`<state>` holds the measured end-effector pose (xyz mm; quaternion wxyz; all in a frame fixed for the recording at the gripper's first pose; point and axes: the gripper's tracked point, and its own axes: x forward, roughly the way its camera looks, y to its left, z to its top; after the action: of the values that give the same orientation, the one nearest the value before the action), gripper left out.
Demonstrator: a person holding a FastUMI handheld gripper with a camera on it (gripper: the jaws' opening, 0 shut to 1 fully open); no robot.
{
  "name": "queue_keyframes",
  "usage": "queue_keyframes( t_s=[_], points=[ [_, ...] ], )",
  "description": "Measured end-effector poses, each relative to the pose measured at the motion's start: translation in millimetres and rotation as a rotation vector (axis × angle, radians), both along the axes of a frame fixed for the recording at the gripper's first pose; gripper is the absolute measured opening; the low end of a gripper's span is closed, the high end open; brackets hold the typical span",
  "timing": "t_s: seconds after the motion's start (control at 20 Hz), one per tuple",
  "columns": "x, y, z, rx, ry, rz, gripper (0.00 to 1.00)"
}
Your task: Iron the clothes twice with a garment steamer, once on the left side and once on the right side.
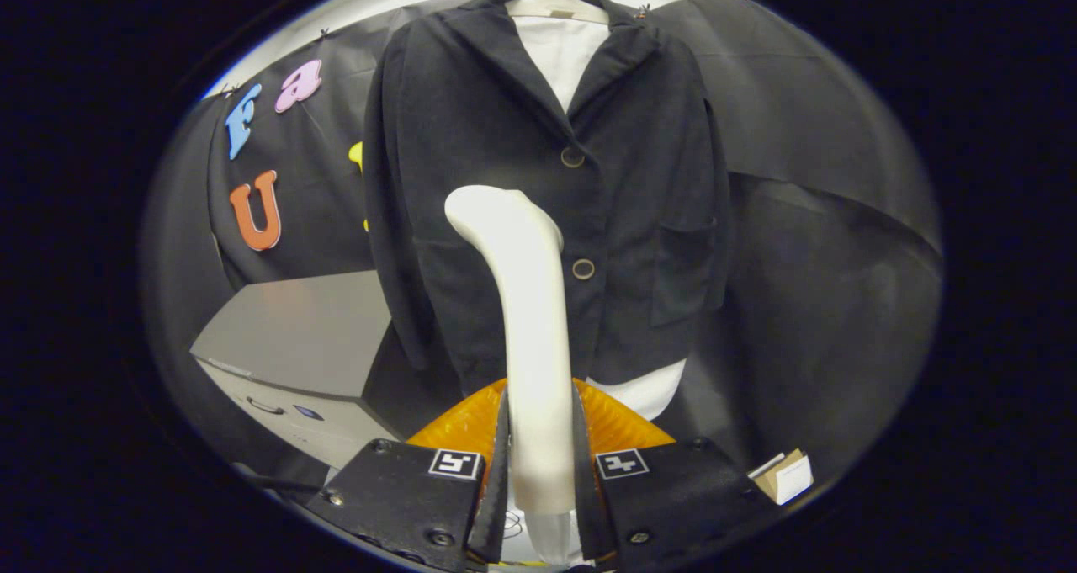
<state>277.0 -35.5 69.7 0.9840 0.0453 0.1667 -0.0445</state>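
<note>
the gripper point(538, 472) has both fingers pinching the handle of the white garment steamer point(526, 320), which stands up between them with its head bent toward the dark jacket point(505, 135). the jacket hangs on a pale hanger point(555, 2) over a white shirt point(562, 55), straight ahead of the fingers and beyond the steamer head. to do the stroke well, i judge the head should stay near the cloth and run evenly along one front panel, clear of the buttons point(572, 157). counted: one steamer, one jacket, one shirt, one hanger, two buttons, one grey cabinet point(294, 337), one small cardboard box point(784, 476).
</note>
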Motion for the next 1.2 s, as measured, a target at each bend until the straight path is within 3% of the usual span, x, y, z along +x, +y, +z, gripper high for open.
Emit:
queue_keyframes(
  t_s=[0.8,1.2],
  points=[
    [9.2,12.3,-115.4,-0.02,0.2,-0.009,0.37],
    [-11.3,-3.0,-107.3,0.023,0.187,0.003,0.37]
  ],
)
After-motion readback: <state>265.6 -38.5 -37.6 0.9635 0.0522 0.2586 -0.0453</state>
